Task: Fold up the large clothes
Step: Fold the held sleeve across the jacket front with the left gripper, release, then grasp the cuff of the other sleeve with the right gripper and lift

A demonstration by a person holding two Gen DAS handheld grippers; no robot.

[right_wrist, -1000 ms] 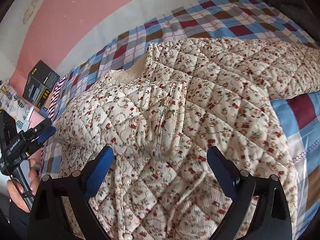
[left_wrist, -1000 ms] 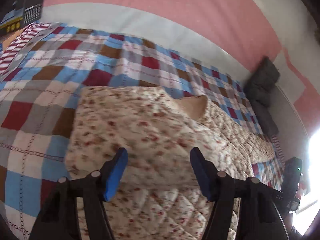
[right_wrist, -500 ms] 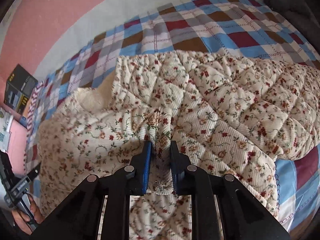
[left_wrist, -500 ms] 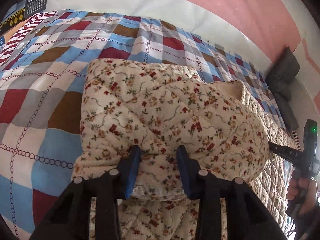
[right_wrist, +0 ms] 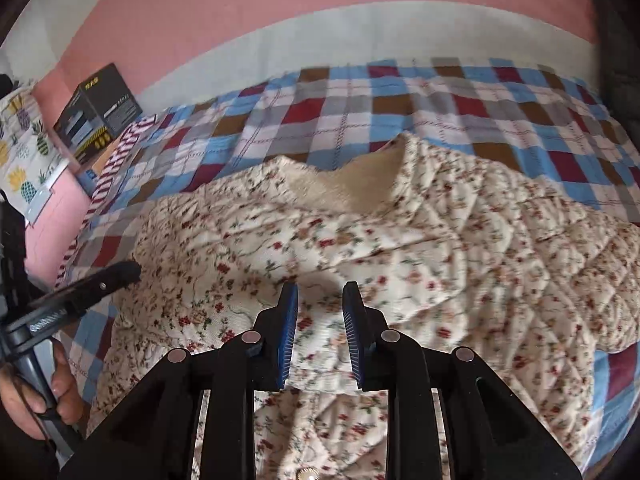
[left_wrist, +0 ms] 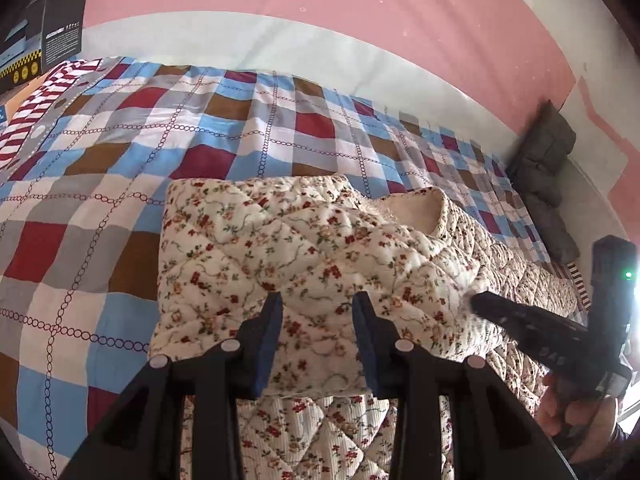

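A quilted floral jacket [left_wrist: 260, 248] lies across the checked bedspread [left_wrist: 120, 160], its fleece-lined collar pointing away from me. My left gripper [left_wrist: 318, 312] is shut on a thick folded edge at the jacket's left side. In the right wrist view the jacket [right_wrist: 460, 248] fills the middle. My right gripper [right_wrist: 320, 304] has a raised fold of it between its pads; the jaws are opening slightly and the cloth still fills the gap. Each gripper shows in the other's view: the right gripper [left_wrist: 520, 320] at the right, the left gripper [right_wrist: 92, 284] at the left.
A black box [right_wrist: 96, 112] stands at the bed's far left by the pink wall, beside a pineapple-print cloth [right_wrist: 24, 148]. Dark cushions [left_wrist: 544, 168] are stacked at the far right. A hand [left_wrist: 572, 412] holds each gripper's handle. Bare bedspread [right_wrist: 360, 112] lies beyond the collar.
Both grippers went from wide open to closed on folds of the jacket. The right one then swung left with its fold, and its jaws now stand a little wider apart.
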